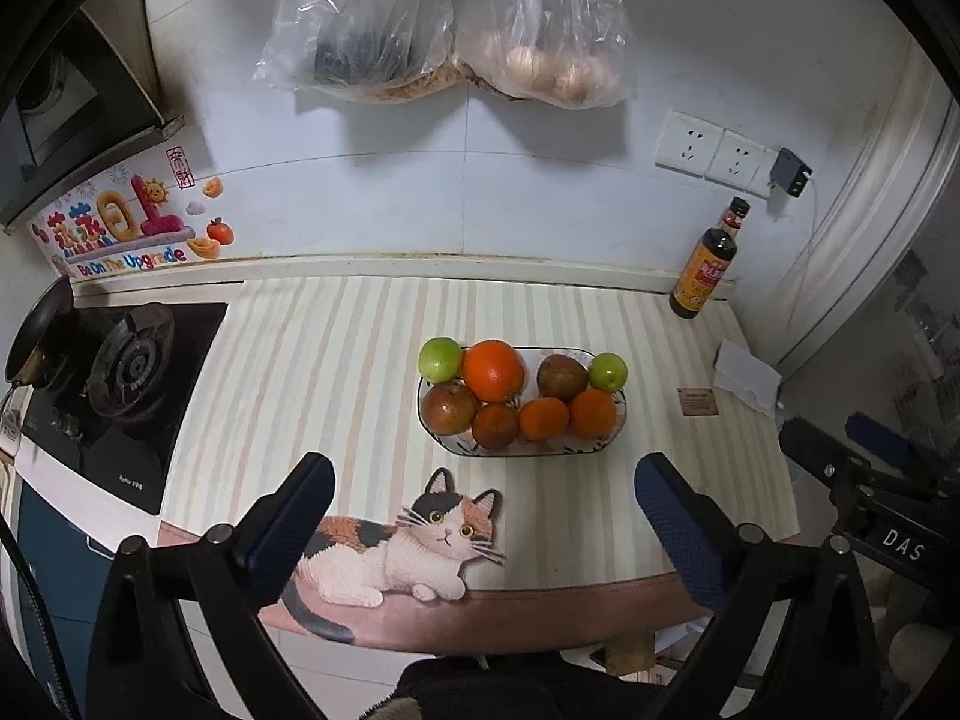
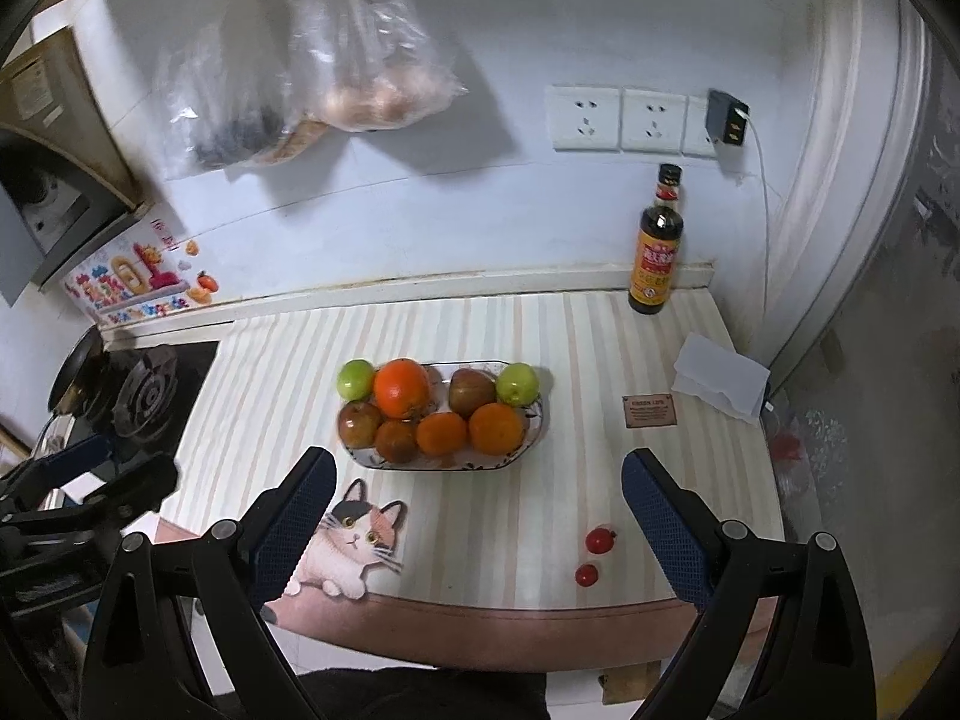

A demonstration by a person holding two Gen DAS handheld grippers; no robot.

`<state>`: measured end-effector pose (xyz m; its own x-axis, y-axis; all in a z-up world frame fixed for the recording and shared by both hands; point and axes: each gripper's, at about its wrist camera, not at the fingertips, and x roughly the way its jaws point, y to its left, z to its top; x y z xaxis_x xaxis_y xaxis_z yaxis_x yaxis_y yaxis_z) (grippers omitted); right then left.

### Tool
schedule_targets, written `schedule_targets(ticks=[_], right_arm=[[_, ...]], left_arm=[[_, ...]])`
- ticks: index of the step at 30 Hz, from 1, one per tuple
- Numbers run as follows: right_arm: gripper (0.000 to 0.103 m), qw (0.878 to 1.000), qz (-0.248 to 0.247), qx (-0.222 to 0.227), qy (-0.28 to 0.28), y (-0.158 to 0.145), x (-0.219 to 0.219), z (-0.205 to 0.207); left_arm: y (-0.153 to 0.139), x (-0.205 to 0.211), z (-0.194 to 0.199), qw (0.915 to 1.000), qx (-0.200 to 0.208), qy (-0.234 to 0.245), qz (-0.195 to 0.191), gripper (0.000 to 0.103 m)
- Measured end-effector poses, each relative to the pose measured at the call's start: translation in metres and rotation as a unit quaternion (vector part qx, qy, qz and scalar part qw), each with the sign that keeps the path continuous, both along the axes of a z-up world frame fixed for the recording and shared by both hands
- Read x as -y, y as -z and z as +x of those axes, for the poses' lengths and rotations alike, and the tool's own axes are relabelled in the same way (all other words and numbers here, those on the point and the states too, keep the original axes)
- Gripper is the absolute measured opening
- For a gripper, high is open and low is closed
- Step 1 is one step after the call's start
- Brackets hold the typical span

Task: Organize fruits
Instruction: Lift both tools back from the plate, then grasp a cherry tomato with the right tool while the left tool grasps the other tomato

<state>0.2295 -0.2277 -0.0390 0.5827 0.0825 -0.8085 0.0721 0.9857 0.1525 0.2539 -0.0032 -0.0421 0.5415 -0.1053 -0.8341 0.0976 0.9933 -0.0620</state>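
Observation:
An oval plate [image 1: 528,451] [image 2: 534,429] in the middle of the striped counter mat holds several fruits: oranges [image 1: 493,369] [image 2: 402,387], reddish apples [image 1: 449,408] [image 2: 360,423] and two green ones [image 1: 439,359] [image 2: 517,383]. Two small red tomatoes [image 2: 601,539] [image 2: 586,574] lie on the mat near its front right. My left gripper [image 1: 483,495] is open and empty, short of the plate. My right gripper [image 2: 477,492] is open and empty, also short of the plate, with the tomatoes just inside its right finger [image 2: 660,528].
A gas stove [image 1: 129,360] with a pan stands left. A dark sauce bottle [image 2: 657,246] stands at the back right by wall sockets [image 2: 624,119]. Folded paper [image 2: 720,384] and a small brown card [image 2: 651,411] lie right. Plastic bags [image 1: 456,18] hang on the wall.

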Motion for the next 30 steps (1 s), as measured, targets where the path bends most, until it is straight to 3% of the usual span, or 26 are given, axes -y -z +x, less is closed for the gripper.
schedule_targets(ticks=[4, 10, 14, 16, 17, 21, 25, 28, 30], right_arm=[[0.098, 0.999, 0.023, -0.04, 0.021, 0.043, 0.026, 0.013], [0.098, 0.987, 0.0, -0.147, 0.062, 0.156, 0.065, 0.021], [0.097, 0.977, 0.023, -0.197, 0.083, 0.223, 0.085, 0.013], [0.083, 0.971, 0.044, -0.218, 0.093, 0.256, 0.093, 0.009], [0.07, 0.968, 0.049, -0.226, 0.094, 0.267, 0.095, 0.008], [0.063, 0.963, 0.083, -0.237, 0.097, 0.303, 0.099, 0.005], [0.049, 0.963, 0.102, -0.232, 0.088, 0.319, 0.096, 0.005], [0.028, 0.969, 0.094, -0.215, 0.076, 0.318, 0.092, 0.006], [0.027, 0.97, 0.103, -0.206, 0.082, 0.315, 0.093, 0.004]], left_arm=[[0.022, 0.017, 0.019, 0.9994, -0.002, 0.006, 0.034, 0.103], [0.086, 0.058, 0.048, 0.9925, -0.051, 0.044, 0.102, 0.103], [0.127, 0.088, 0.061, 0.9838, -0.092, 0.078, 0.133, 0.103], [0.144, 0.101, 0.066, 0.9788, -0.11, 0.095, 0.144, 0.103], [0.151, 0.106, 0.068, 0.9769, -0.116, 0.099, 0.149, 0.103], [0.177, 0.128, 0.075, 0.9678, -0.143, 0.123, 0.166, 0.103], [0.198, 0.152, 0.079, 0.9588, -0.163, 0.15, 0.178, 0.103], [0.208, 0.165, 0.08, 0.9565, -0.171, 0.162, 0.172, 0.103], [0.216, 0.177, 0.081, 0.9541, -0.184, 0.173, 0.16, 0.103]])
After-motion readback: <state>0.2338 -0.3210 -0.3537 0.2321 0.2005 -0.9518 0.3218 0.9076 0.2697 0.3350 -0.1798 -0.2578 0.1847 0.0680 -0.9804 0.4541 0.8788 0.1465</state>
